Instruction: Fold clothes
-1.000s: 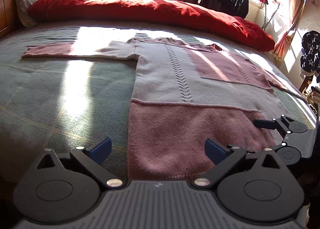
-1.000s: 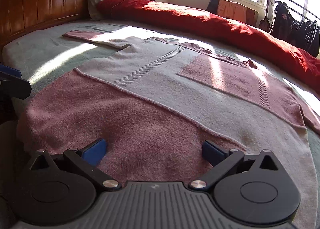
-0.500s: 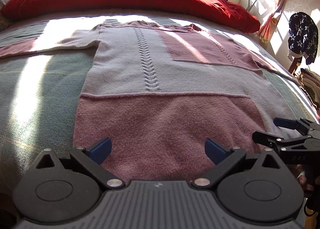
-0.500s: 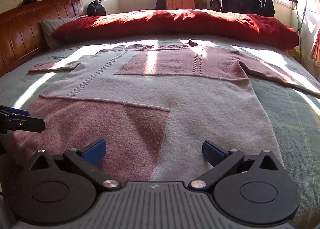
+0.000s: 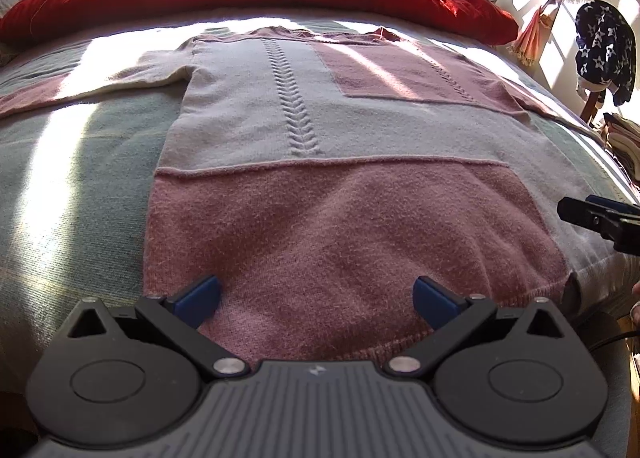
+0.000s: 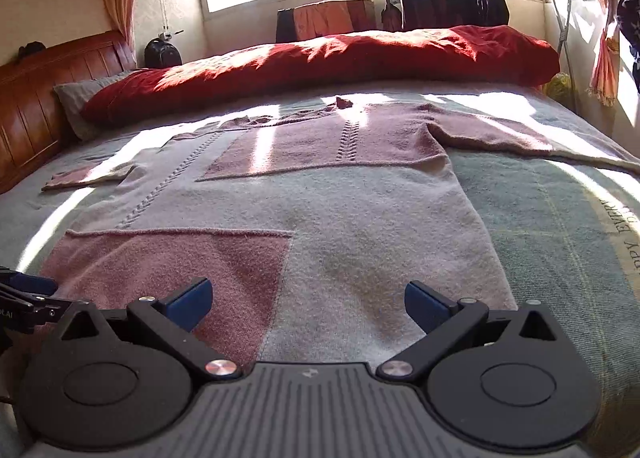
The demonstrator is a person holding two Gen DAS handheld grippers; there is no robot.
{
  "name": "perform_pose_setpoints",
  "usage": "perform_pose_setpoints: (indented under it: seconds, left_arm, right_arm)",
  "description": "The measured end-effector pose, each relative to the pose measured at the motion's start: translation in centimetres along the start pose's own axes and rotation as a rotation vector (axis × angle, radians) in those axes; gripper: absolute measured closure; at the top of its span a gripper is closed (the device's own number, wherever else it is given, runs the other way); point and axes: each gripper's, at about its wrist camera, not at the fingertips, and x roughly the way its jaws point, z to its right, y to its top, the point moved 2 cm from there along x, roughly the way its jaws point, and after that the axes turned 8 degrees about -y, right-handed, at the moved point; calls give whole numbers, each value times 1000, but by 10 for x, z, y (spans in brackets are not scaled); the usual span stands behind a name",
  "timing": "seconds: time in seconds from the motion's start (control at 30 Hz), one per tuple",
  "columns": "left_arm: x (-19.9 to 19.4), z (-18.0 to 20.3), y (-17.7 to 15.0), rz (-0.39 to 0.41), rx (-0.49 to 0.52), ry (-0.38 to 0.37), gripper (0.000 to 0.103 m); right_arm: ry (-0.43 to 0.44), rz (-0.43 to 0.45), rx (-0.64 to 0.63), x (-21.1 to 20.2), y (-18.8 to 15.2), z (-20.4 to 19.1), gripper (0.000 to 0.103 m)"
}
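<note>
Right wrist view: "EVER" on bed cover (image 6: 560, 217) beside sweater (image 6: 360, 217); left gripper (image 5: 316, 298), right gripper (image 6: 307, 300) both agape.

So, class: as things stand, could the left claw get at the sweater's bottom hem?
Probably yes. The left claw is open right above the sweater's pink hem, with nothing lying between its fingers and the fabric.

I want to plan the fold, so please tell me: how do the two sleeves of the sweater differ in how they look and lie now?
The left sleeve is pale near the body and pink only at its end; the right sleeve is mostly pink.
The left sleeve points straight out sideways; the right sleeve slants outward, toward the hem side.
Shared: both lie flat and unfolded on the bed cover, spread away from the sweater body, neither touched by a gripper.
</note>
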Motion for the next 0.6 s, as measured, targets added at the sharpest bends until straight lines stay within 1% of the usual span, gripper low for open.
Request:
perform_pose_setpoints:
  seconds: [0.07, 0.13, 0.23, 0.33, 0.4, 0.5, 0.6]
  left_arm:
    - [-2, -1, 0, 6, -7, -6, 1]
    - [-3, -2, 0, 12, -15, -13, 1]
    - [-9, -1, 4, 30, -21, -33, 1]
    - [-16, 6, 17, 81, 22, -52, 1]
    - [-14, 10, 25, 105, 43, -64, 1]
    - [0, 12, 30, 97, 36, -80, 1]
    - [8, 11, 20, 81, 25, -87, 1]
  right_arm:
    - [-42, -28, 50, 6, 0, 14, 0]
    - [-60, -48, 95, 9, -8, 31, 0]
    - [-11, -21, 92, -3, -19, 41, 0]
    - [-9, -11, 62, -15, -21, 40, 0]
    - [-15, 2, 68, -19, -17, 39, 0]
    - [-10, 22, 92, -17, -5, 36, 0]
    - [5, 21, 84, -6, 7, 30, 0]
